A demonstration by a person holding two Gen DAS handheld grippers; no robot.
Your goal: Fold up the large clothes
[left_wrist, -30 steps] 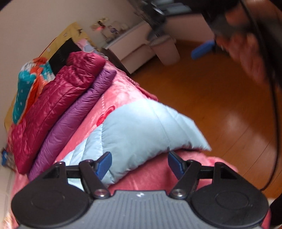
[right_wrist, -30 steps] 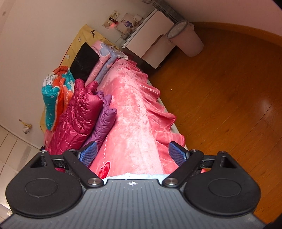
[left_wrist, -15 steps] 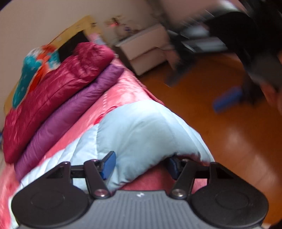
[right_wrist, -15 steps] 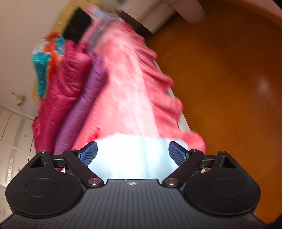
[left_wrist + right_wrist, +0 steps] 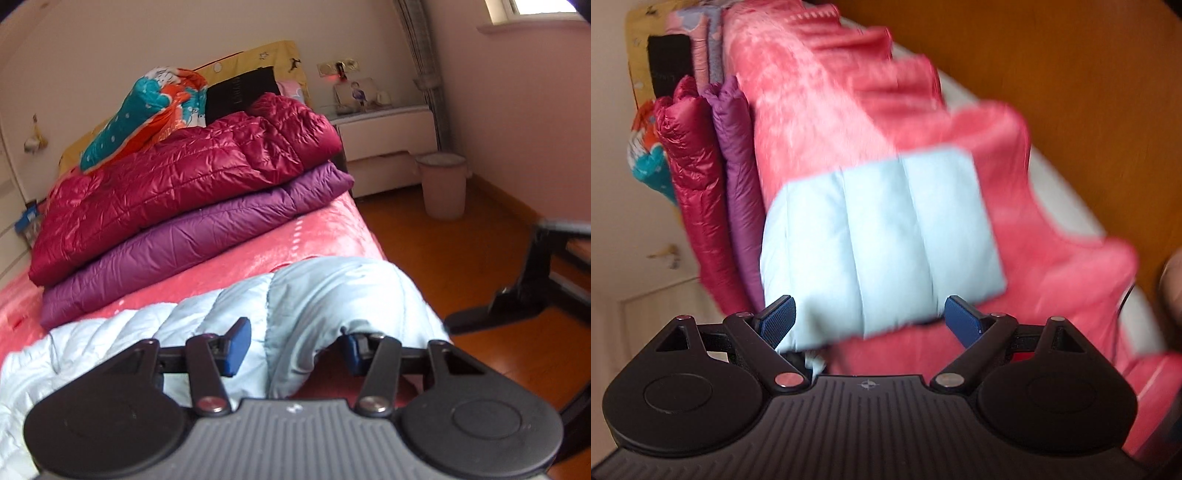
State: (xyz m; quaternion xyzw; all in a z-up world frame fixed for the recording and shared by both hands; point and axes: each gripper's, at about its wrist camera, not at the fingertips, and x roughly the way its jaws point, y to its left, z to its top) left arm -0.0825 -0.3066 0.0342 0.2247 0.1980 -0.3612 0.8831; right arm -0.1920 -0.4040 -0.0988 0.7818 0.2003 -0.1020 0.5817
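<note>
Left wrist view first: the left hand-held gripper [image 5: 291,349] sits low over the pale blue puffer jacket [image 5: 332,295], which lies across the near end of the bed [image 5: 325,229] on its pink blanket. Its jaws have just been closing, and a raised fold of the jacket stands between the blue pads; the right-hand pad is tucked under the fabric, while the other pad [image 5: 234,347] shows a sliver of daylight, so no firm pinch can be seen yet. Further up the bed, a crimson quilted jacket [image 5: 177,184] is stacked on a purple one [image 5: 192,240], with a teal-and-orange bundle [image 5: 147,110] behind. On the floor by the white nightstand [image 5: 388,136] stands a pink waste bin [image 5: 443,184]; its contents cannot be seen from here.

Over to the right wrist view, blurred and rolled: the right hand-held gripper [image 5: 870,319] is spread wide, pads clear of everything. The pale blue jacket [image 5: 882,236] lies just beyond them on the pink blanket [image 5: 820,103], with the crimson [image 5: 690,158] and purple [image 5: 738,166] jackets stacked alongside.
</note>
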